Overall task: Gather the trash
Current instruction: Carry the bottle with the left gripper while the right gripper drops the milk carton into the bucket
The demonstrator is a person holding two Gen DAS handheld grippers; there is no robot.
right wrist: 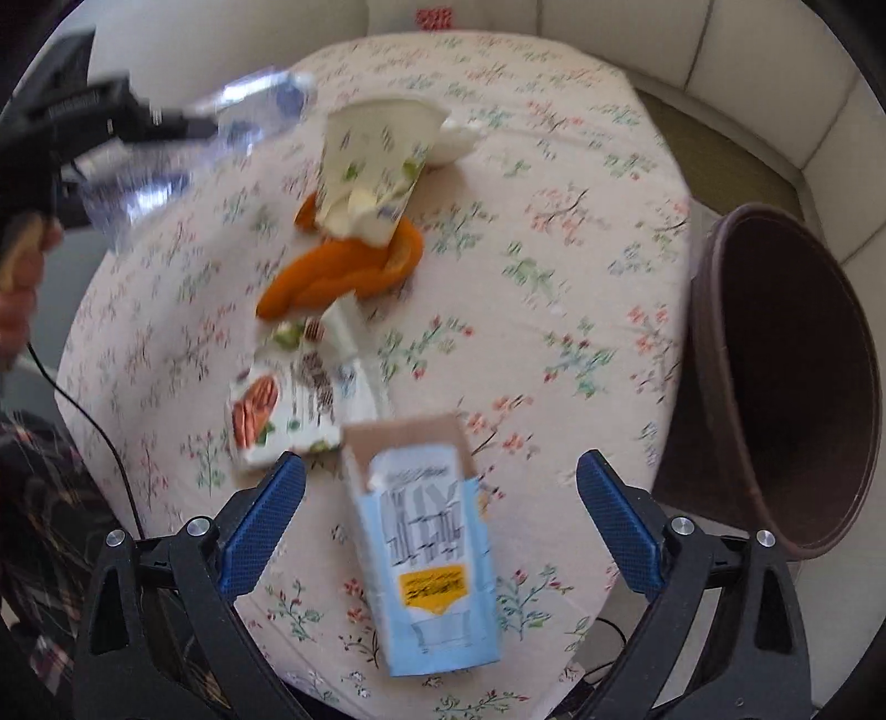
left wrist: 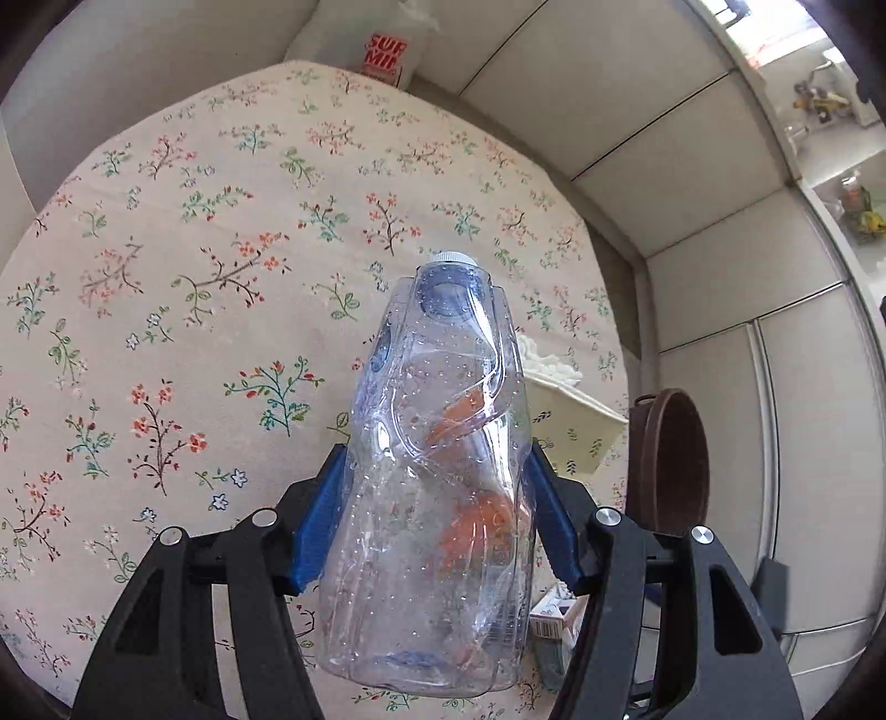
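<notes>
One readable label – red "SUP MI", perhaps cut off – on a white bag [left wrist: 382, 47].

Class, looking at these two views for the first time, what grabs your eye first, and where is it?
A crumpled clear plastic bottle fills the left view, clamped in the left gripper above the floral tablecloth. In the right view, a light-blue carton lies between the open right gripper, with orange peel beyond and a brown bin at the table's right edge.
</notes>
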